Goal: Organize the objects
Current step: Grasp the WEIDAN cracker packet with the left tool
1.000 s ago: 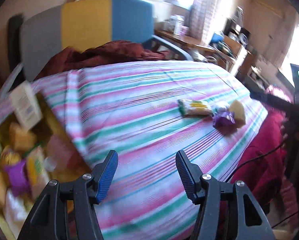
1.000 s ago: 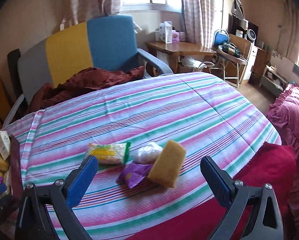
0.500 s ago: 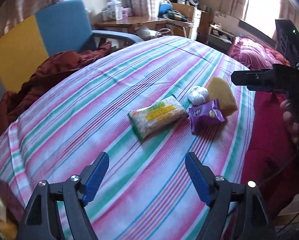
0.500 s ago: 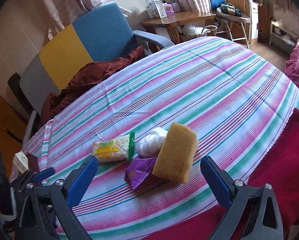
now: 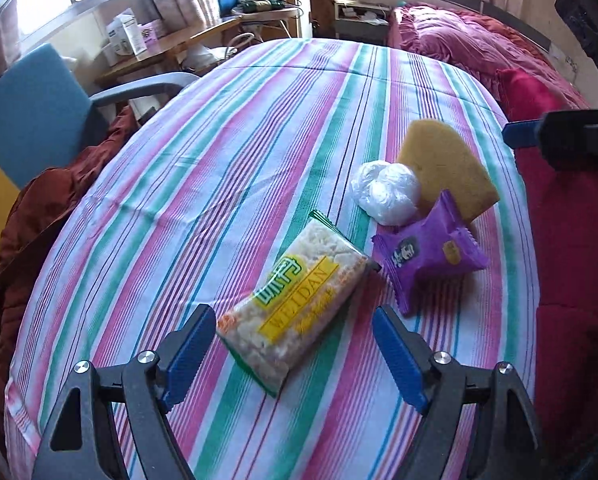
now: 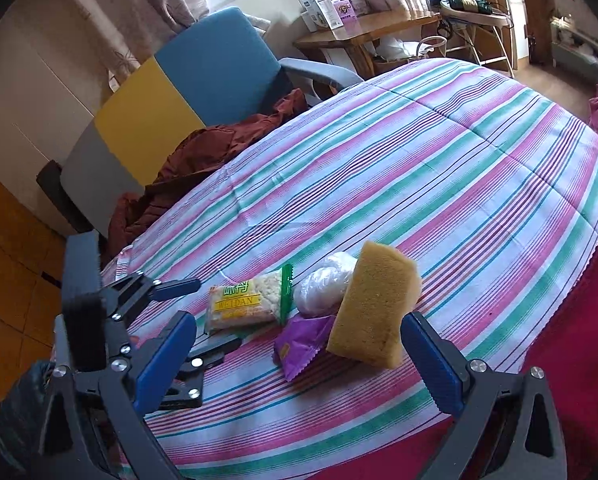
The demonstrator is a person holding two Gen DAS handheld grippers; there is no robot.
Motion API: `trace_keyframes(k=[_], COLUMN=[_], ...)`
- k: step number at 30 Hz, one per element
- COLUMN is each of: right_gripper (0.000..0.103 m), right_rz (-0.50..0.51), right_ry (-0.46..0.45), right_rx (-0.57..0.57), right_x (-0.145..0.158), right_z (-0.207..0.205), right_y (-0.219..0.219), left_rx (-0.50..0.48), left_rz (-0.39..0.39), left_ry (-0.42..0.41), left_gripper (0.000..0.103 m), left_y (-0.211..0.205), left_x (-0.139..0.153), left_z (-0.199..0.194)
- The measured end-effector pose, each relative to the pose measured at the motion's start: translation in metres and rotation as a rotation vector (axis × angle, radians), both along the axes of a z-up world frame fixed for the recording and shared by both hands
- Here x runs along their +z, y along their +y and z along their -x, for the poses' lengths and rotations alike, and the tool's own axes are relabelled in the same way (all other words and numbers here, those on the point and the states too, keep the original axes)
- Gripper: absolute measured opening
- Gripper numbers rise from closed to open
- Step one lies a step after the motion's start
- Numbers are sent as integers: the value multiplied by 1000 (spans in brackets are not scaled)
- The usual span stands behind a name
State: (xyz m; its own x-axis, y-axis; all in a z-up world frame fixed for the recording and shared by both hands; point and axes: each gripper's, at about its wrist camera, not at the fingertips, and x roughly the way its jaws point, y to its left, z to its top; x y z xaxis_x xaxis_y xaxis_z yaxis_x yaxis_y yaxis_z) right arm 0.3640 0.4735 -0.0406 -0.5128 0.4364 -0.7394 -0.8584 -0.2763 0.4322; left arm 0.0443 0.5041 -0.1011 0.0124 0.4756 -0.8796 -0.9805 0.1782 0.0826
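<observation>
Four items lie together on the striped tablecloth (image 5: pixel 259 140): a clear snack packet with a yellow label (image 5: pixel 299 304), a purple packet (image 5: pixel 427 260), a white plastic bundle (image 5: pixel 385 192) and a yellow sponge (image 5: pixel 443 164). My left gripper (image 5: pixel 291 320) is open, with the near end of the yellow-label packet (image 6: pixel 245 300) between its jaws, which stand apart from it. My right gripper (image 6: pixel 297 324) is open just short of the purple packet (image 6: pixel 299 340) and the sponge (image 6: pixel 375 304). The sponge leans on the bundle (image 6: pixel 323 288). The right wrist view also shows the left gripper (image 6: pixel 203 316).
A blue and yellow armchair (image 6: pixel 187 80) with a rust-red garment (image 6: pixel 203 152) stands behind the table. A wooden desk (image 6: pixel 363 28) with boxes is farther back. Red bedding (image 5: pixel 571 260) borders the table's right side. A dark-gloved hand (image 6: pixel 15 400) holds the left gripper.
My left gripper swung from the snack-filled box at the table's left end across to the packets, and its jaws widened. My right gripper tipped down and came closer to the sponge.
</observation>
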Motion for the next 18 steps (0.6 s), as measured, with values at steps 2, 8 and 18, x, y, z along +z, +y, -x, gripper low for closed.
trace_keyframes(k=[2, 8, 18], right_gripper=[103, 103, 103], right_rz=[3, 6, 11], right_ry=[8, 24, 17], right_rx=[1, 3, 8], right_x=[0, -1, -1], right_z=[0, -1, -1], right_y=[0, 0, 0], left_rx=[-9, 20, 310], left_rz=[15, 46, 5], left_ry=[-8, -48, -194], left_gripper=[82, 74, 45], left_y=[6, 21, -19], left_x=[-5, -20, -19], left_z=[1, 8, 21])
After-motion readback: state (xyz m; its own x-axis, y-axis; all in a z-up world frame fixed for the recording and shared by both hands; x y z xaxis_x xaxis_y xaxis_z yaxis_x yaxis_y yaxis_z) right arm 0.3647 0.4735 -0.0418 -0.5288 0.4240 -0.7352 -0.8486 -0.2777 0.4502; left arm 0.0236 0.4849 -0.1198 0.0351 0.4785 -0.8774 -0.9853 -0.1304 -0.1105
